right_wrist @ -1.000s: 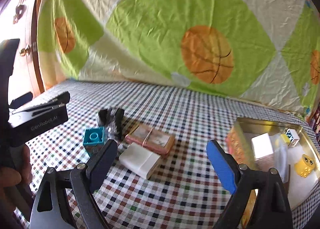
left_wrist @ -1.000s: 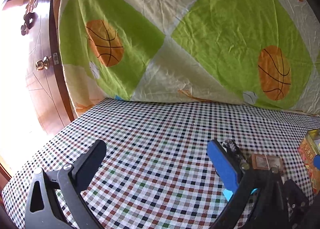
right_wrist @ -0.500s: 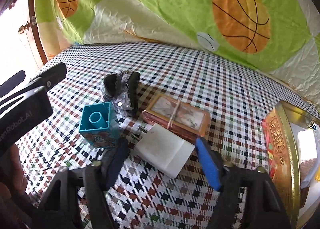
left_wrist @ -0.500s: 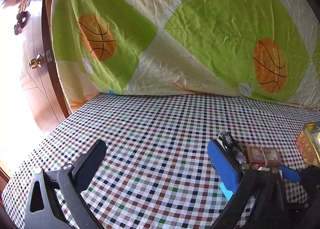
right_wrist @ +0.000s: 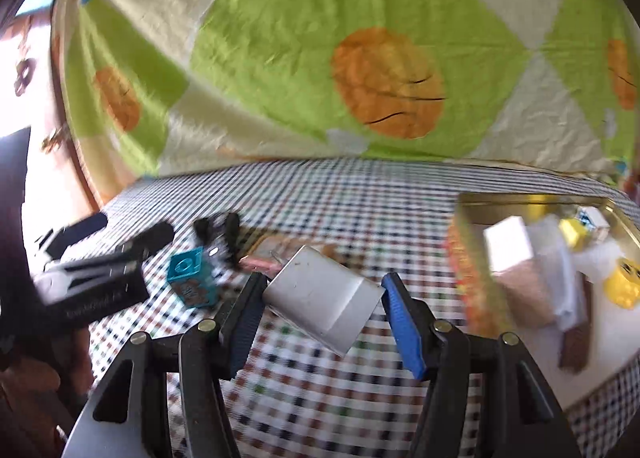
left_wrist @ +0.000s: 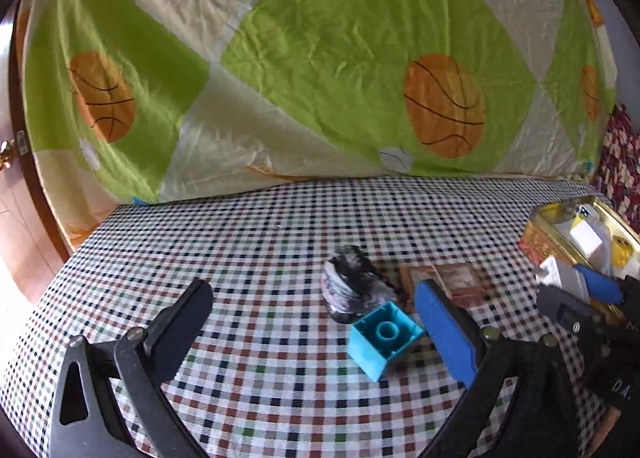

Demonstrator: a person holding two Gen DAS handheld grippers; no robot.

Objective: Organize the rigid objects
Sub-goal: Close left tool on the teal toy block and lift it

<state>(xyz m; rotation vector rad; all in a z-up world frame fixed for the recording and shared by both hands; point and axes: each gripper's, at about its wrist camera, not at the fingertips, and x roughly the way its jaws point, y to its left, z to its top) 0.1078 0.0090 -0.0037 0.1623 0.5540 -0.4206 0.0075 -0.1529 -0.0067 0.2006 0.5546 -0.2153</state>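
Note:
My right gripper (right_wrist: 322, 296) is shut on a white charger block (right_wrist: 324, 300) and holds it above the checked tablecloth, left of the gold tin tray (right_wrist: 520, 202). It also shows in the left wrist view (left_wrist: 576, 284) near the tray (left_wrist: 560, 210). My left gripper (left_wrist: 312, 318) is open and empty, low over the cloth. A teal toy brick (left_wrist: 384, 340) lies just inside its blue finger; it also shows in the right wrist view (right_wrist: 190, 276). A black sparkly hair clip (left_wrist: 350, 284) and a brown card box (left_wrist: 456, 278) lie behind the brick.
The tray holds a white box (right_wrist: 506, 244), yellow toy pieces (right_wrist: 622, 288) and a brown bar (right_wrist: 576, 342). A green basketball-print sheet (left_wrist: 340, 58) hangs behind the table. A wooden door (left_wrist: 16, 226) is at the left.
My right gripper closed on the white charger block and lifted it toward the tray. My left gripper swung right, so the teal brick and hair clip now lie between its fingers.

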